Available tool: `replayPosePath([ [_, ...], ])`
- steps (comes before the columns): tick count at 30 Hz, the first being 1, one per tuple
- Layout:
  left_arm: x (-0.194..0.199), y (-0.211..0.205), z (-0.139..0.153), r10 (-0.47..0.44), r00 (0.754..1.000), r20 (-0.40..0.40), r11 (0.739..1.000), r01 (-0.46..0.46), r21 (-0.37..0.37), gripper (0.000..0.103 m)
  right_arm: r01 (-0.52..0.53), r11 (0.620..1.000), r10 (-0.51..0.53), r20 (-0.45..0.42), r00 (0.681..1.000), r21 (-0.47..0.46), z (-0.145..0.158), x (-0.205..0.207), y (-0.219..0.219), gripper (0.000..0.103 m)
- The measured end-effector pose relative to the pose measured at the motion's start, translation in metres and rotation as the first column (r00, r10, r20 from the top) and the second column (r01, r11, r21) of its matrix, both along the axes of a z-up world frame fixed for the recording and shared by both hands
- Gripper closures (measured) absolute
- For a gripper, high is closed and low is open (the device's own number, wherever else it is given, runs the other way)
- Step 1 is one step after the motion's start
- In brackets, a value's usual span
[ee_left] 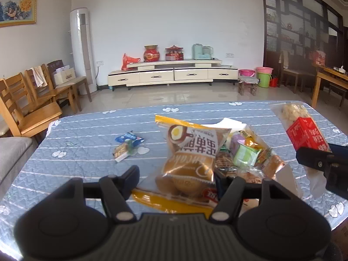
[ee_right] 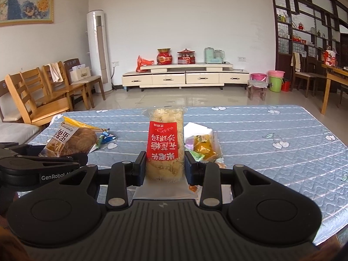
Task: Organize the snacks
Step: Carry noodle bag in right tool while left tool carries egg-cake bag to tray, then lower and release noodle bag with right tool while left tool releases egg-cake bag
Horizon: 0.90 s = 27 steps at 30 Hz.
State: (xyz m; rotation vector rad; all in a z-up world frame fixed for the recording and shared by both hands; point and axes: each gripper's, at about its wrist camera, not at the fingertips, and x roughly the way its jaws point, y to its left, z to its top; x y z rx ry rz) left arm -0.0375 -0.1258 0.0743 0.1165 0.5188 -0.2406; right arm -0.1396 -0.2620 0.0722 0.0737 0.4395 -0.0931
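My left gripper [ee_left: 176,175] is shut on a bag of brown egg cakes [ee_left: 189,163] with a yellow strip, holding it tilted over the table; the same bag [ee_right: 69,141] shows at the left of the right wrist view. My right gripper [ee_right: 165,165] is shut on a long clear pack of pale rice crackers with a red label [ee_right: 164,143], pointing away from me. In the left wrist view that pack [ee_left: 304,132] rises at the right edge. A pile of small green, purple and orange packets [ee_left: 245,152] lies beside the cake bag on something white [ee_left: 230,122].
The table wears a blue quilted cloth [ee_left: 87,130]. A small blue packet [ee_left: 130,139] and a second small packet [ee_left: 121,151] lie loose at its left-centre. Wooden chairs [ee_left: 32,100] and a grey sofa [ee_left: 13,152] stand past the left edge.
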Motion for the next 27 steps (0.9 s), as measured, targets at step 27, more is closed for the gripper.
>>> replayPosePath([
  [27, 0.011, -0.043, -0.006, -0.105, 0.994, 0.002, 0.994, 0.105, -0.003, 0.036, 0.134, 0.991, -0.134, -0.02, 0.991, 0.022, -0.013, 0.02, 0.021, 0.06],
])
